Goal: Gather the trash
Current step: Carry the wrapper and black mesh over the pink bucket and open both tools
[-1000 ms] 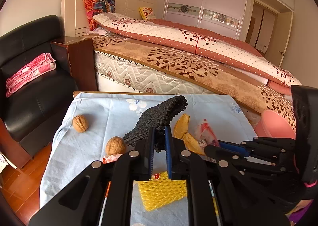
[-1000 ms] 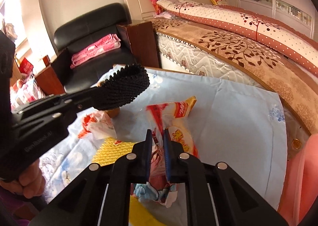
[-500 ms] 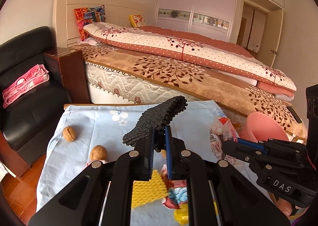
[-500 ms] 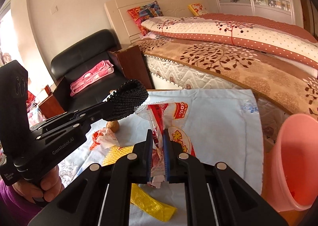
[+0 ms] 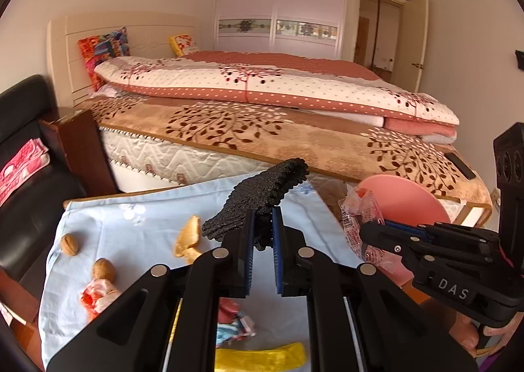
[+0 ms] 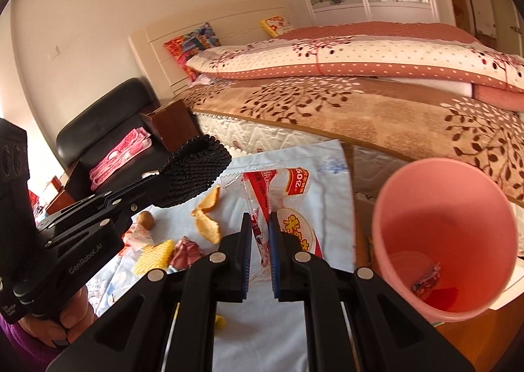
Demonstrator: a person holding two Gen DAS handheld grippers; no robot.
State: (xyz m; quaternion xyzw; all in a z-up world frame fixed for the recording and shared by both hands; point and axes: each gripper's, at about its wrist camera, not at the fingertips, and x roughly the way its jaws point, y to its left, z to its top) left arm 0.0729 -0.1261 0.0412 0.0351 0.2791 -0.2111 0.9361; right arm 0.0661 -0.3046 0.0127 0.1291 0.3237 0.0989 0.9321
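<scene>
Since a second ago, both loads have been lifted off the blue floral tablecloth (image 6: 288, 332). Carrying is in hand: the red-and-white plastic snack wrapper (image 6: 281, 208) is pinched in the right gripper (image 6: 260, 241), the black knobbly foam net (image 5: 262, 198) in the left gripper (image 5: 263, 241). Next, release over the round pink plastic bin (image 6: 439, 208) is required.

Blue floral tablecloth (image 5: 137, 234) under walnuts (image 5: 69, 243), peels (image 5: 188, 237), wrappers (image 5: 98, 295).

Left hand-held gripper (image 5: 263, 234): jaws clamped on black foam mesh (image 5: 262, 198), raised above the table (image 5: 137, 234). Right hand-held gripper (image 6: 260, 234): jaws clamped on snack wrapper (image 6: 281, 201), raised beyond the table's right edge, just right of the left one.
</scene>
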